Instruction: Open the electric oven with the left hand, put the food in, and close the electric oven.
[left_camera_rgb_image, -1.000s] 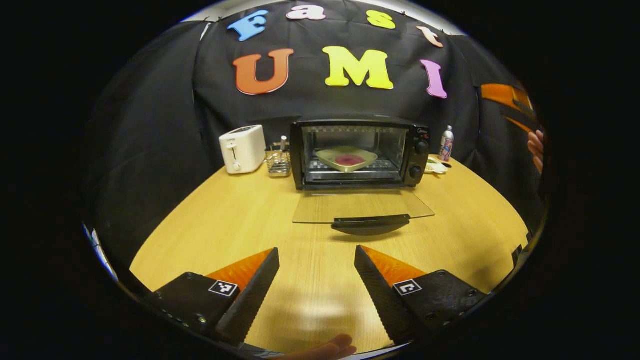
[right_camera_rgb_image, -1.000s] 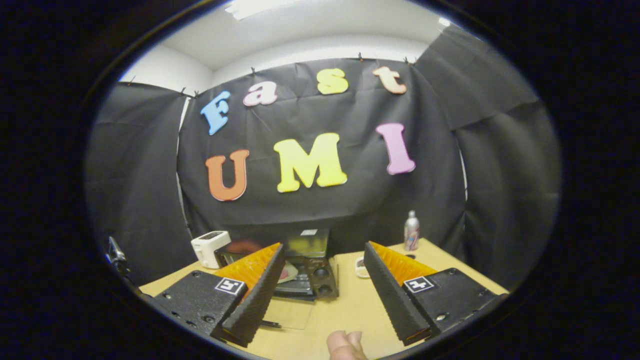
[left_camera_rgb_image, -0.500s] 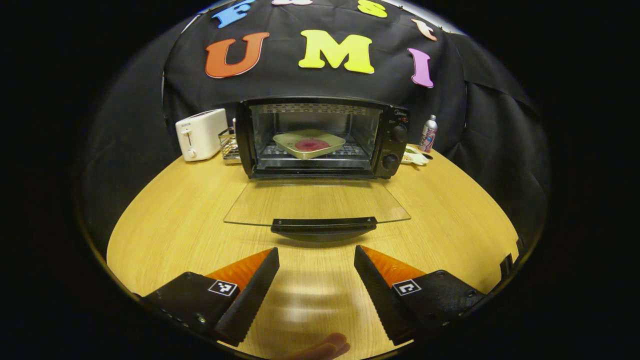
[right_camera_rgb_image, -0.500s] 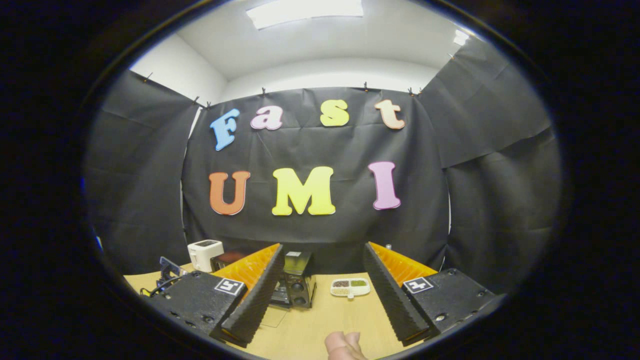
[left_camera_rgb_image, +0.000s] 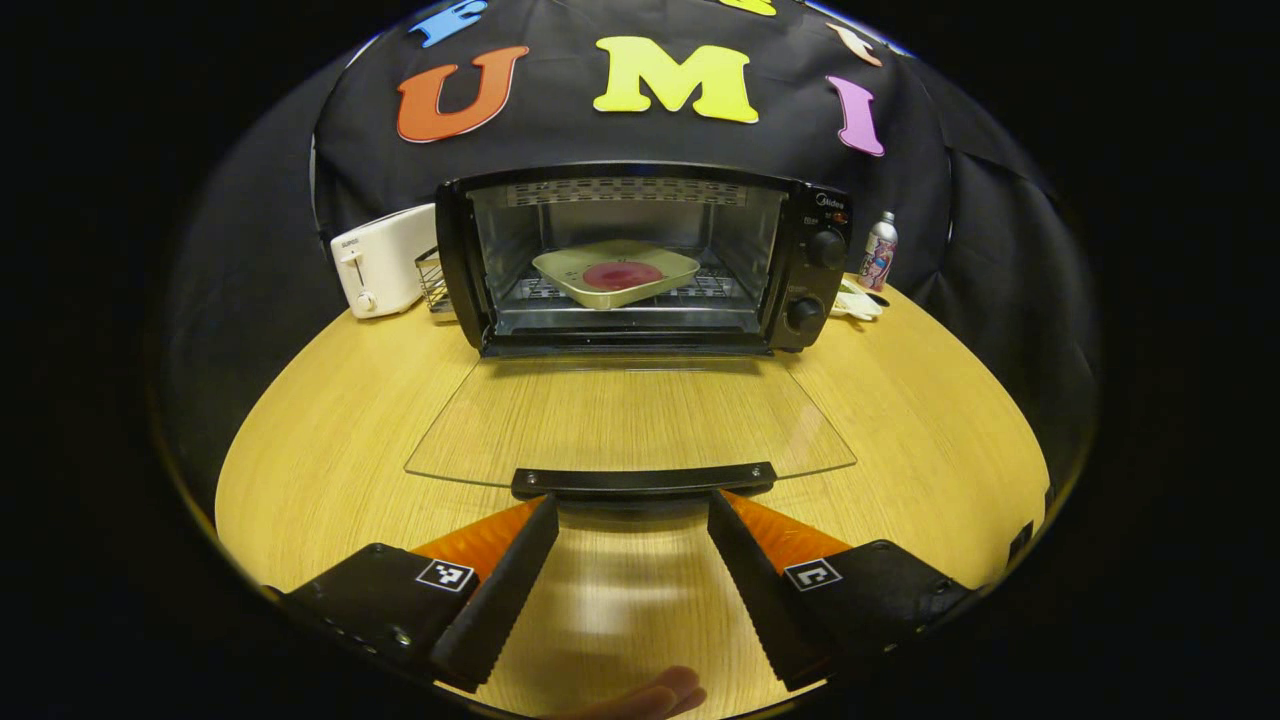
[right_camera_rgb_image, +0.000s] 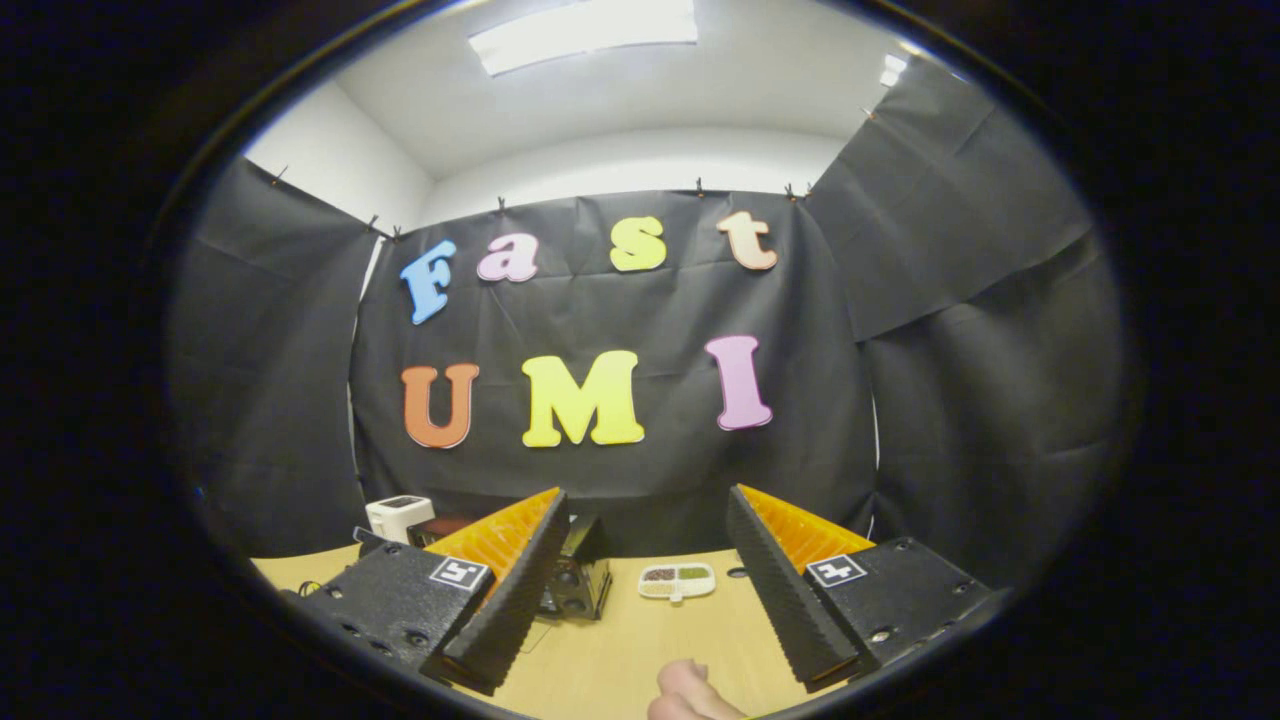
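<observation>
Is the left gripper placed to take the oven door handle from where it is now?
Probably yes. The left gripper is open, and the door handle lies just ahead of its fingertips with bare table between and nothing blocking.

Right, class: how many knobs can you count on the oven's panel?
2: upper knob near the panel's top, lower knob beneath it, right of the oven cavity.

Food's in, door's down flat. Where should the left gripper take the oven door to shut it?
Take the black handle bar along the glass door's free front edge. It lies crosswise just ahead of the open left gripper; come straight forward and low, probably hooking under it, then lift toward the oven.
</observation>
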